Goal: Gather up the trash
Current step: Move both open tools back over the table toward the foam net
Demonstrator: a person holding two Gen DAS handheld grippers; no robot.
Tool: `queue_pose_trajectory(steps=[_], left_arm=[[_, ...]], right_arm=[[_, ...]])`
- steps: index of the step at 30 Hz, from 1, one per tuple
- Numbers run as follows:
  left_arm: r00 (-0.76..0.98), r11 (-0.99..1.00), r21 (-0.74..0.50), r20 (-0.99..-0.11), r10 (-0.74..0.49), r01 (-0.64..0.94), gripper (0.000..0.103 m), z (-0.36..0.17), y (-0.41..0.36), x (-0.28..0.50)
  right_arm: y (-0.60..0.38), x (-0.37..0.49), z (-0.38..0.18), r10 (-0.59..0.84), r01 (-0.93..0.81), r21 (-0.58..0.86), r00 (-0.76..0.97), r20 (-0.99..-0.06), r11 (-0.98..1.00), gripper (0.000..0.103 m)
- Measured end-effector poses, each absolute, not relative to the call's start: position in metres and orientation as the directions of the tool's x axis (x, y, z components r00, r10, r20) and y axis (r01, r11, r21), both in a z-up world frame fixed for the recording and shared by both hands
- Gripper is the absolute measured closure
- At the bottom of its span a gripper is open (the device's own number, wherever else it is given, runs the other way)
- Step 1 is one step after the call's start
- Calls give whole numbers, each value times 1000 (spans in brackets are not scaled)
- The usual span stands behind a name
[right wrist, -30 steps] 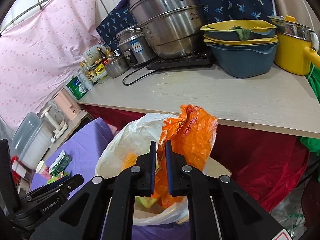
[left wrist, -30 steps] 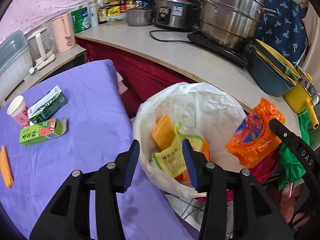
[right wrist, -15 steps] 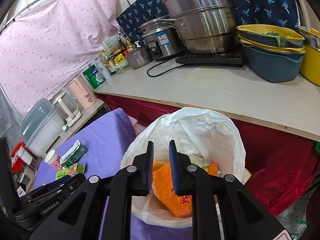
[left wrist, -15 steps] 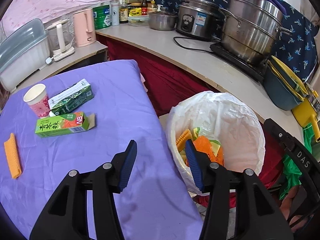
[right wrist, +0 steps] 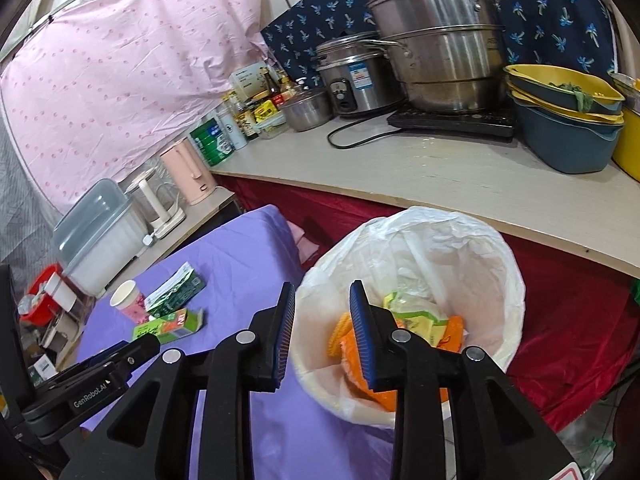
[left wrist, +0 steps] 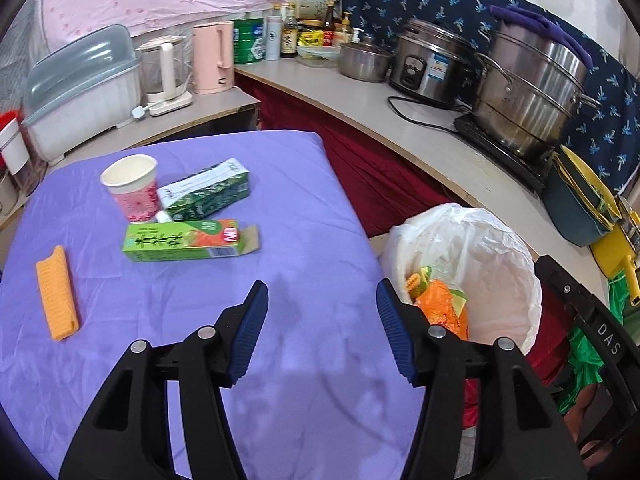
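Observation:
A bin lined with a white bag (left wrist: 480,248) (right wrist: 460,248) stands beside the purple table (left wrist: 304,208) (right wrist: 240,256). Inside lie an orange packet (left wrist: 442,312) (right wrist: 384,396) and a yellow-green wrapper (right wrist: 416,316). On the cloth lie a green drink carton (left wrist: 184,240) (right wrist: 168,328), a dark green carton (left wrist: 208,194) (right wrist: 176,290), a pink paper cup (left wrist: 132,188) (right wrist: 128,300) and an orange wafer piece (left wrist: 56,294). My left gripper (left wrist: 322,330) hangs over the table's edge, its jaws opening with nothing between them. My right gripper (right wrist: 322,332) sits above the bin's left rim, jaws opening and empty.
A counter (left wrist: 400,120) (right wrist: 440,168) behind carries steel pots (left wrist: 524,92), a rice cooker (left wrist: 430,68), stacked basins (right wrist: 568,120), bottles and a pink kettle (left wrist: 212,56). A red skirt (right wrist: 568,320) hangs below it. A lidded dish rack (left wrist: 84,88) stands far left.
The orange packet left my right gripper and fell into the bin. Both grippers opened wider and swung left, away from the bin toward the table.

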State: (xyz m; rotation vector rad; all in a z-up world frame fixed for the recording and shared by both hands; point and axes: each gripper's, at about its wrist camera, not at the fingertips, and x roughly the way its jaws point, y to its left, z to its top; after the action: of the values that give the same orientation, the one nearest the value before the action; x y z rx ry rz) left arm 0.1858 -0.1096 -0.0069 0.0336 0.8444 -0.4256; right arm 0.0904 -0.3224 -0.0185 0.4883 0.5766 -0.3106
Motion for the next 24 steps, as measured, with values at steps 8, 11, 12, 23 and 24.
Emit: queue_pose_trajectory(steps=[8, 11, 12, 23, 24], left_arm=[[626, 945, -125, -721, -295, 302, 49, -3, -55, 190], [635, 955, -123, -723, -273, 270, 49, -4, -35, 192], [638, 959, -122, -724, -261, 255, 49, -5, -27, 194], [645, 987, -97, -747, -159, 131, 43, -30, 47, 209], [642, 988, -95, -752, -150, 119, 43, -34, 54, 212]], right_arm=[[-274, 108, -16, -86, 347, 344, 802, -591, 872, 74], [-256, 116, -17, -62, 323, 342, 800, -596, 883, 74], [-250, 119, -18, -55, 316, 341, 799, -599, 886, 74], [-193, 149, -36, 19, 246, 323, 769, -639, 914, 73], [-188, 152, -39, 24, 242, 322, 764, -644, 915, 74]])
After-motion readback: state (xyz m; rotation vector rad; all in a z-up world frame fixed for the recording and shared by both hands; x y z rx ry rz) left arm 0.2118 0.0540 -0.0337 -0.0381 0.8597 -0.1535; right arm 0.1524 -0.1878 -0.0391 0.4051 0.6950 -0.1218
